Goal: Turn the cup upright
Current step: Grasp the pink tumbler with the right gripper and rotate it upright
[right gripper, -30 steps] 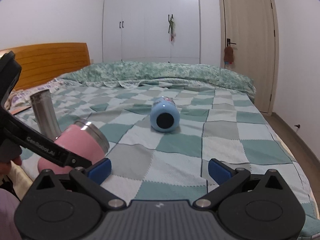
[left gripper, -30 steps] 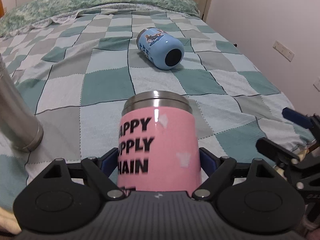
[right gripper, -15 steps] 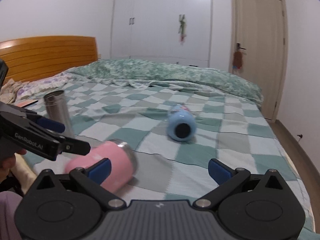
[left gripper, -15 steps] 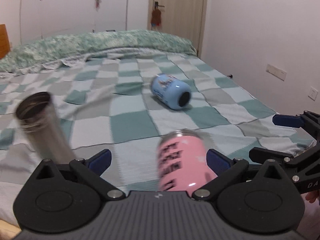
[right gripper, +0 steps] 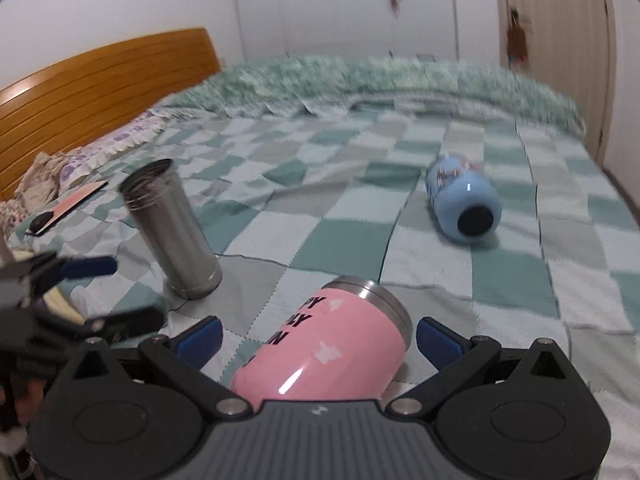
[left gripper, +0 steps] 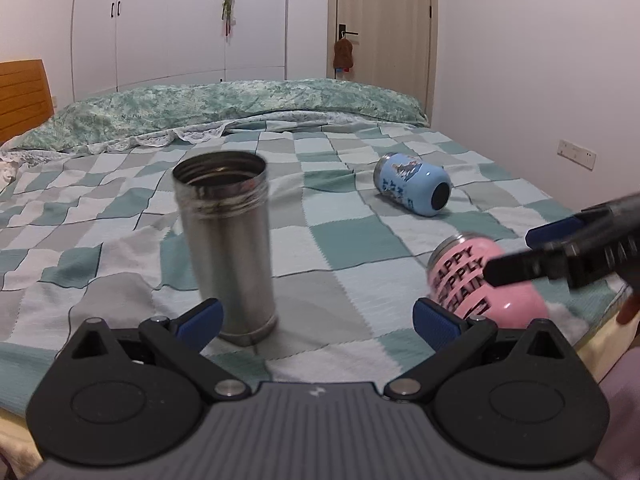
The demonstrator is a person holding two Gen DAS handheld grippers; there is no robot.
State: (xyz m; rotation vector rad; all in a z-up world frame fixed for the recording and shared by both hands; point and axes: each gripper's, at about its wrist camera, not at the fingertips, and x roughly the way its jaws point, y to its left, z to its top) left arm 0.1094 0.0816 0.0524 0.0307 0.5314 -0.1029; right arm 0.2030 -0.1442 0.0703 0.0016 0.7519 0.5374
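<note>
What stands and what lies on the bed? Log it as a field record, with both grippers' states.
surface: checked bedspread
steel cup: upright, mouth open at top
pink cup: on its side, between the open right gripper fingers, not clamped
blue cup: on its side, farther back, apart from the others
left gripper: open, holding nothing, steel cup just ahead near its left finger
cups left to flip: pink, blue

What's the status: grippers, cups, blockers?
Left gripper open, empty. Right gripper open, straddling pink cup, on its side. Steel cup upright; blue cup down. No blockers.
</note>
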